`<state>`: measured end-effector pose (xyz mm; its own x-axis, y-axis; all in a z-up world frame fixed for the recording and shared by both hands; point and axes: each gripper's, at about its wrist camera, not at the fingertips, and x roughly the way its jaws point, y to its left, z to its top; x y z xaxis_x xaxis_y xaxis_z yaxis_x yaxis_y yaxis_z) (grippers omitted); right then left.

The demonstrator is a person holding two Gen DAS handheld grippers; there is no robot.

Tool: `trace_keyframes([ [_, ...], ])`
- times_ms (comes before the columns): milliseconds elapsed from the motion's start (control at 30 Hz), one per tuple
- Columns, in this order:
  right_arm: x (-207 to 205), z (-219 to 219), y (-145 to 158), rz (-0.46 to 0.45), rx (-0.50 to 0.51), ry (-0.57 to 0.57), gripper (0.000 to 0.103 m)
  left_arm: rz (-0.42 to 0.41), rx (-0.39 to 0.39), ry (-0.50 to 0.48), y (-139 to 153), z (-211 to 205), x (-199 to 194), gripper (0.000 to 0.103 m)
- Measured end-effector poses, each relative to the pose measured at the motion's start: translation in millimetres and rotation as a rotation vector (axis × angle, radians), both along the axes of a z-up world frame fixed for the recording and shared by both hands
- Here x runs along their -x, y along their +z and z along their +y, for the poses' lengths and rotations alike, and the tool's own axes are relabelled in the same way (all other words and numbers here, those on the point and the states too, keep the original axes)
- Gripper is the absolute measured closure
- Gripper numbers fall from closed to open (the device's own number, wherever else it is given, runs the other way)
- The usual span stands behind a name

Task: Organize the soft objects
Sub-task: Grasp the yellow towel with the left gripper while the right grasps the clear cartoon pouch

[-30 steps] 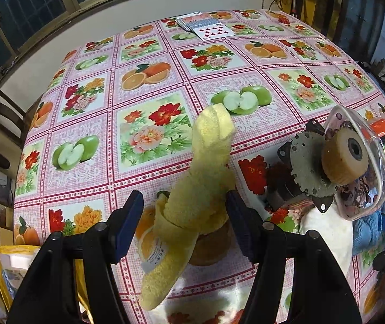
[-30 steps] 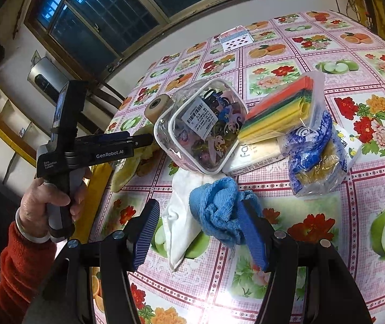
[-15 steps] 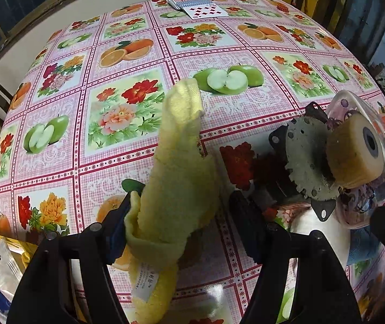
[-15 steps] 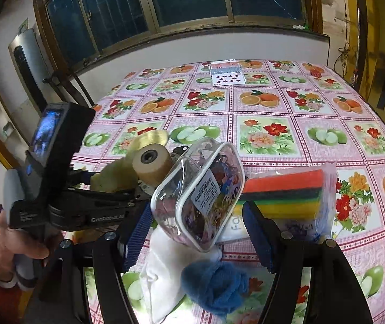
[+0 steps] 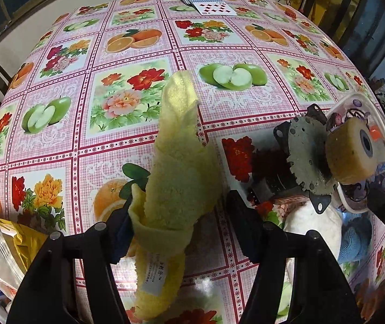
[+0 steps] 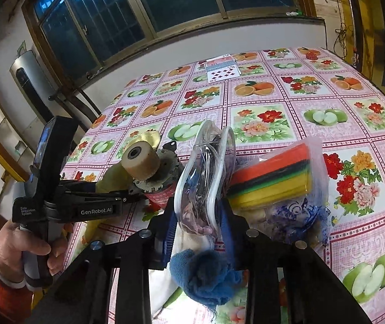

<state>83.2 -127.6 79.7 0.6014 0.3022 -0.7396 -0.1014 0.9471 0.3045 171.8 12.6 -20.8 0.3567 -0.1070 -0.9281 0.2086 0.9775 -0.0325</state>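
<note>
The yellow cloth point(image 5: 176, 178) stands up between my left gripper point(image 5: 181, 229) fingers, which are spread wide, only the left one touching it. My right gripper point(image 6: 197, 229) fingers are clamped on the clear pouch point(image 6: 205, 178), above the blue cloth point(image 6: 205, 275) on the fruit-print worktop point(image 6: 286, 113).
</note>
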Motion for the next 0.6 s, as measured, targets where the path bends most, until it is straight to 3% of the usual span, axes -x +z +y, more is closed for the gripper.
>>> trace_keyframes([
  [100, 8, -1, 6, -0.010, -0.021, 0.015, 0.072, 0.010, 0.009, 0.023, 1, 4, 3, 0.063],
  [200, 18, -3, 10, -0.011, -0.055, 0.026, 0.072, 0.018, 0.010, 0.030, 2, 6, 9, 0.070],
  [600, 49, -18, 15, 0.022, -0.226, 0.063, 0.072, -0.006, 0.024, 0.062, 16, 18, 40, 0.073],
])
